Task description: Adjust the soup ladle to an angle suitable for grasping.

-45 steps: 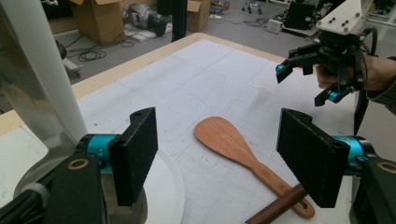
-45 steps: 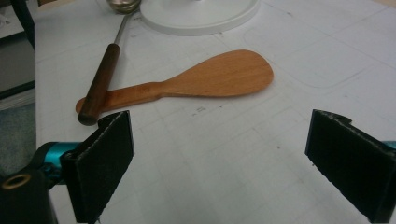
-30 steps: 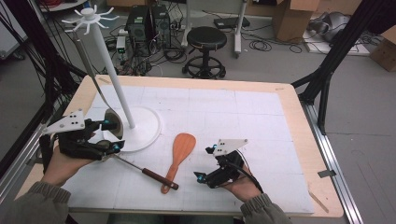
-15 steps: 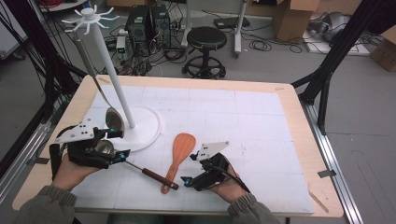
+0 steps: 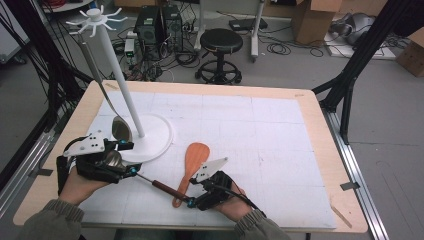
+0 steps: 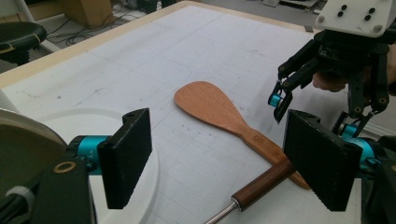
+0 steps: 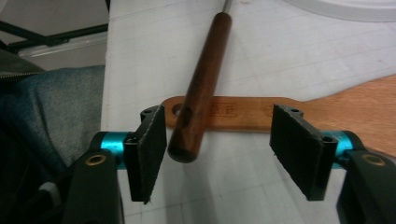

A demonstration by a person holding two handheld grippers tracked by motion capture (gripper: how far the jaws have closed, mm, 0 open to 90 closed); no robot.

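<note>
1. The right gripper has just been closing its jaws; they stand partly apart, the dark brown wooden handle between them, pads not pressing it.
2. That handle, on a thin metal rod, lies across the flat light-wood spatula on the bench.
3. The left gripper is open and empty, beside the round white stand base.
4. A steel ladle hangs from the stand.
</note>
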